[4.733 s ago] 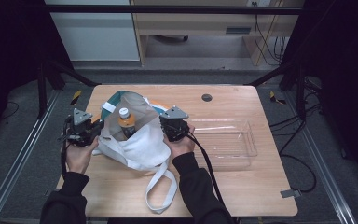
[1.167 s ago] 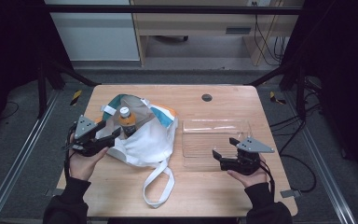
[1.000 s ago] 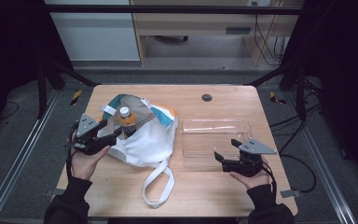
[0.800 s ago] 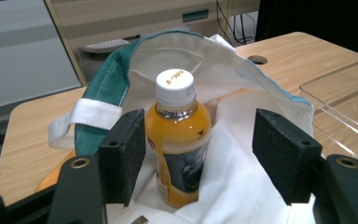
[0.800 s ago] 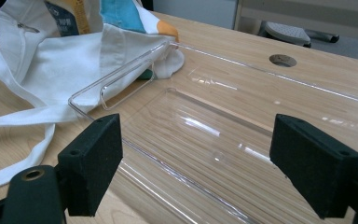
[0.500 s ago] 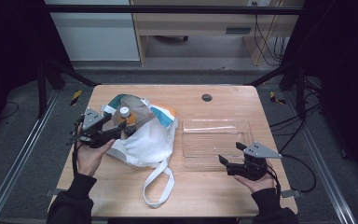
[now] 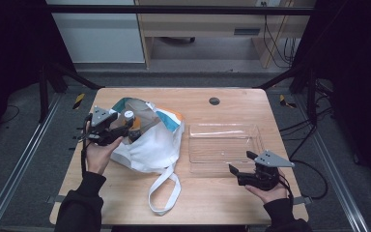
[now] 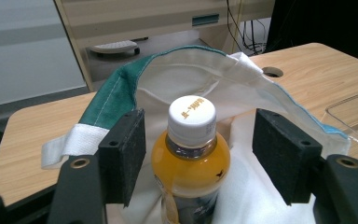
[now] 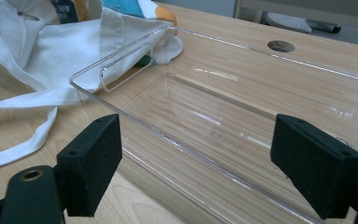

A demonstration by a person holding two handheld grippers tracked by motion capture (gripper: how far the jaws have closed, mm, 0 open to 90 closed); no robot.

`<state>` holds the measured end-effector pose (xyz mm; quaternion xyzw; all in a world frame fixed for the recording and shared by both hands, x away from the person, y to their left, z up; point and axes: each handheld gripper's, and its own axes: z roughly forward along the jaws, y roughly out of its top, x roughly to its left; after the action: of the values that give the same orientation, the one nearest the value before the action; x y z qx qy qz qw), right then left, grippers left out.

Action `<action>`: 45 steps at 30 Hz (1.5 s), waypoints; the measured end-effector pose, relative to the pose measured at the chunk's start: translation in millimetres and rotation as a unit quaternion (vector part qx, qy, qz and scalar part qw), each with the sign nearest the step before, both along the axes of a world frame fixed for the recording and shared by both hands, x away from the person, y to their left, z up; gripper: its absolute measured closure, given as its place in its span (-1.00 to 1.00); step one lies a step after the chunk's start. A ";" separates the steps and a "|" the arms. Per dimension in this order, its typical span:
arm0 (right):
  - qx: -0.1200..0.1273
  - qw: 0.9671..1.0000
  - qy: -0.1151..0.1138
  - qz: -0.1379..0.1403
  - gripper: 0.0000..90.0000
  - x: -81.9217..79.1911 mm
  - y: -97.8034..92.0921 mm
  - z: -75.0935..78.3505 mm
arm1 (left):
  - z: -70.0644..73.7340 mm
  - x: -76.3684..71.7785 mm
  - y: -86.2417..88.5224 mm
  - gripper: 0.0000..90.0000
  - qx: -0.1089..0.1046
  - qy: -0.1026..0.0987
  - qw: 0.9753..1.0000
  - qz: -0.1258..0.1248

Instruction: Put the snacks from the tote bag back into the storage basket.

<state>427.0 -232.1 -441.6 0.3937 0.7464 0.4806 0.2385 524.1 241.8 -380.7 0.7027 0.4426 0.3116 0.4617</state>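
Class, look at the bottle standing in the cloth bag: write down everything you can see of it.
The bottle is clear plastic with a white screw cap bearing gold print and is full of orange drink. It stands upright in the open mouth of the white cloth bag, which has green trim. The left tongs are open, with a pad on either side of the bottle's neck, neither touching it.

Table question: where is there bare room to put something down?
Free: the clear tray holds nothing; bare wood lies along the table's far edge around its round hole, and on the near edge between the bag's strap and the right hand-held gripper. Crowded: the left side, where bag, bottle and left hand-held gripper sit.
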 end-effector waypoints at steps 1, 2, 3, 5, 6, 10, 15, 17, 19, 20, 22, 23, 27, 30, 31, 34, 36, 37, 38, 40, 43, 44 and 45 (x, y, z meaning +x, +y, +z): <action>-0.001 1.000 -0.001 0.001 -0.63 -0.1 -0.5 -0.2 | -0.8 1.0 -0.8 -0.23 0.001 0.001 1.000 0.002; -0.001 1.000 -0.001 0.002 -0.63 -0.6 -1.0 -0.3 | -1.3 2.3 -1.4 -0.23 0.003 0.000 1.000 0.002; 0.000 1.000 0.000 0.002 -0.63 -1.0 -1.3 -0.3 | -1.9 3.0 -2.1 -0.23 0.004 0.001 1.000 0.004; 0.003 1.000 0.000 0.003 -0.63 -2.2 -1.9 -0.3 | -3.4 5.4 -3.3 -0.22 0.007 -0.001 1.000 0.005; 0.003 1.000 0.000 0.003 -0.63 -2.5 -1.9 -0.4 | -4.0 6.2 -3.6 -0.21 0.008 -0.001 1.000 0.006; 0.006 1.000 0.003 0.007 -0.65 -4.6 -1.8 -1.1 | -5.7 8.0 -4.8 -0.20 0.012 -0.001 1.000 0.008; 0.006 1.000 0.001 0.010 -0.66 -7.4 -2.5 -2.0 | -8.5 10.9 -6.7 -0.17 0.019 0.002 1.000 0.009; 0.006 1.000 0.003 0.008 -0.66 -9.0 -2.9 -2.2 | -10.6 12.5 -8.2 -0.16 0.025 0.005 1.000 0.007; 0.004 1.000 0.001 0.008 -0.66 -10.0 -3.6 -2.7 | -11.3 13.1 -8.7 -0.15 0.027 0.006 1.000 0.007; 0.004 1.000 0.001 0.008 -0.66 -10.5 -4.0 -2.9 | -11.7 13.7 -9.0 -0.14 0.028 0.007 1.000 0.006; 0.003 1.000 0.001 0.008 -0.66 -11.4 -4.5 -3.2 | -12.8 15.3 -9.0 -0.12 0.029 0.009 1.000 0.006; 0.002 1.000 0.001 0.008 -0.66 -11.6 -4.8 -3.3 | -14.0 17.4 -8.9 -0.12 0.028 0.011 1.000 0.007; 0.002 1.000 0.001 0.009 -0.66 -12.1 -5.2 -3.6 | -15.5 20.3 -9.2 -0.09 0.028 0.015 0.999 0.007; 0.002 1.000 0.003 0.008 -0.66 -12.1 -4.7 -4.0 | -17.0 23.1 -10.2 -0.05 0.025 0.017 0.999 0.012; 0.001 1.000 0.002 0.009 -0.66 -12.1 -4.7 -4.0 | -17.6 24.8 -10.5 -0.03 0.022 0.018 1.000 0.012; 0.002 1.000 0.002 0.009 -0.66 -12.3 -4.5 -3.9 | -17.7 25.7 -10.9 0.01 0.018 0.017 1.000 0.012; 0.001 1.000 0.003 0.009 -0.66 -11.9 -4.5 -4.4 | -17.5 26.6 -11.9 0.08 0.016 0.018 1.000 0.011; 0.000 1.000 0.003 0.009 -0.66 -11.9 -4.4 -4.4 | -17.4 27.0 -12.4 0.09 0.018 0.016 1.000 0.012; 0.000 1.000 0.003 0.010 -0.66 -12.0 -4.2 -4.5 | -17.5 27.5 -13.1 0.11 0.017 0.016 1.000 0.014; 0.001 1.000 0.004 0.011 -0.66 -12.1 -4.0 -4.5 | -17.7 28.6 -14.4 0.15 0.018 0.017 1.000 0.014; 0.001 1.000 0.004 0.013 -0.66 -12.3 -3.7 -4.5 | -16.8 30.3 -16.6 0.22 0.022 0.014 1.000 0.016; 0.000 1.000 0.004 0.014 -0.66 -12.1 -3.8 -4.7 | -16.5 30.8 -17.0 0.24 0.023 0.015 0.999 0.017; 0.001 1.000 0.006 0.014 -0.66 -12.2 -3.6 -4.9 | -16.5 30.8 -17.0 0.25 0.023 0.015 0.999 0.017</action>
<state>414.8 -235.8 -446.4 0.3866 0.7529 0.4818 0.2271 554.9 224.8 -397.2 0.7106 0.4538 0.3185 0.4331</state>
